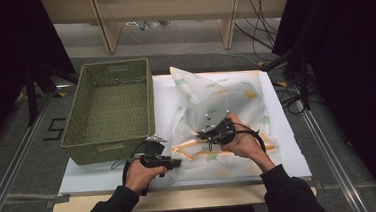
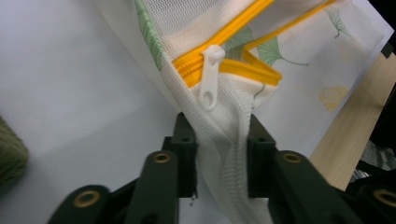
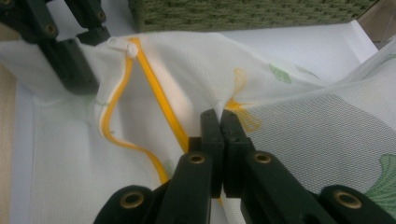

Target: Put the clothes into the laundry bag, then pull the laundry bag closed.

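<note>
Lying crumpled on the white table mat (image 1: 289,144), right of centre, a white mesh laundry bag printed with green and yellow ginkgo leaves (image 1: 225,101) has its yellow zipper (image 3: 154,100) partly open. Its white plastic zipper pull (image 2: 209,77) hangs at the bag's near corner. The left gripper (image 2: 219,140) pinches that corner just below the pull, mesh bunched between its black jaws. The right gripper (image 3: 219,123) has its jaws pressed together on a fold of mesh beside the zipper tape, further along the opening. A green woven rectangular basket (image 1: 113,108) stands on the mat's left side, beside the bag. A pale wooden table edge (image 1: 182,199) borders the mat nearest the person.
</note>
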The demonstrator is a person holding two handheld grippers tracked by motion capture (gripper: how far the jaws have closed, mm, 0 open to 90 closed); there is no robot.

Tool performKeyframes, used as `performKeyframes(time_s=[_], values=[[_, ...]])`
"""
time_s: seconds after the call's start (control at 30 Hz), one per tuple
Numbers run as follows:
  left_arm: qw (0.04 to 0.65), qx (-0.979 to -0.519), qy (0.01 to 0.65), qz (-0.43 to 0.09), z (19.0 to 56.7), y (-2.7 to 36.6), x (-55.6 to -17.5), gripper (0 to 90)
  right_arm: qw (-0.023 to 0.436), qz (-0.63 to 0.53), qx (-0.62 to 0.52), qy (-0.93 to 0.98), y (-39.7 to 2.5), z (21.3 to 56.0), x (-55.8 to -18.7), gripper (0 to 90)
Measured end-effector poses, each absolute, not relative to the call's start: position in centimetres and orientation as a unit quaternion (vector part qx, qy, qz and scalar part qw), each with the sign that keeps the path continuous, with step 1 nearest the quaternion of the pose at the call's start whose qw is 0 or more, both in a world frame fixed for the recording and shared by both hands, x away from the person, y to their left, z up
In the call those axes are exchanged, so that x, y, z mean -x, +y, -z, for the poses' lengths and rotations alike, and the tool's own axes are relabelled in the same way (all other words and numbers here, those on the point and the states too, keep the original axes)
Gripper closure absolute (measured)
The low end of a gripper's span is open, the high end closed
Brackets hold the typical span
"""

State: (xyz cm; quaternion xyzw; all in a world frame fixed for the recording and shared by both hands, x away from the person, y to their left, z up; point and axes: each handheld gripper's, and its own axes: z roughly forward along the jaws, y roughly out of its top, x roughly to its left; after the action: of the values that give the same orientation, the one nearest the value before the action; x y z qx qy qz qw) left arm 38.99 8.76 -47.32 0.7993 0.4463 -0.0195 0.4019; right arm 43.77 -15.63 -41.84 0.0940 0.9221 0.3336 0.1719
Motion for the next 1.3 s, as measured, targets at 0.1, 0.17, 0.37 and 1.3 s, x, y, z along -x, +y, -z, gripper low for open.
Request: performKeyframes(time_s=[0.1,0.17,0.37,1.3], values=[[0.413,-0.797,0.440,0.012,47.1,9.0,-38.9,75.9,0.169,-0.331,-0.097,0.923,-15.7,42.0,-43.8,90.0],[0.410,-0.802,0.433,0.009,47.0,8.9,-38.8,76.9,0.165,-0.329,-0.103,0.924,-15.6,42.1,-43.8,90.0],[0.412,-0.807,0.423,0.001,46.9,9.0,-38.6,81.0,0.159,-0.328,-0.109,0.925,-15.8,42.4,-43.8,90.0],[0.389,-0.837,0.380,-0.052,46.5,8.4,-37.8,85.1,0.144,-0.376,-0.185,0.897,-15.7,41.3,-43.2,61.8]])
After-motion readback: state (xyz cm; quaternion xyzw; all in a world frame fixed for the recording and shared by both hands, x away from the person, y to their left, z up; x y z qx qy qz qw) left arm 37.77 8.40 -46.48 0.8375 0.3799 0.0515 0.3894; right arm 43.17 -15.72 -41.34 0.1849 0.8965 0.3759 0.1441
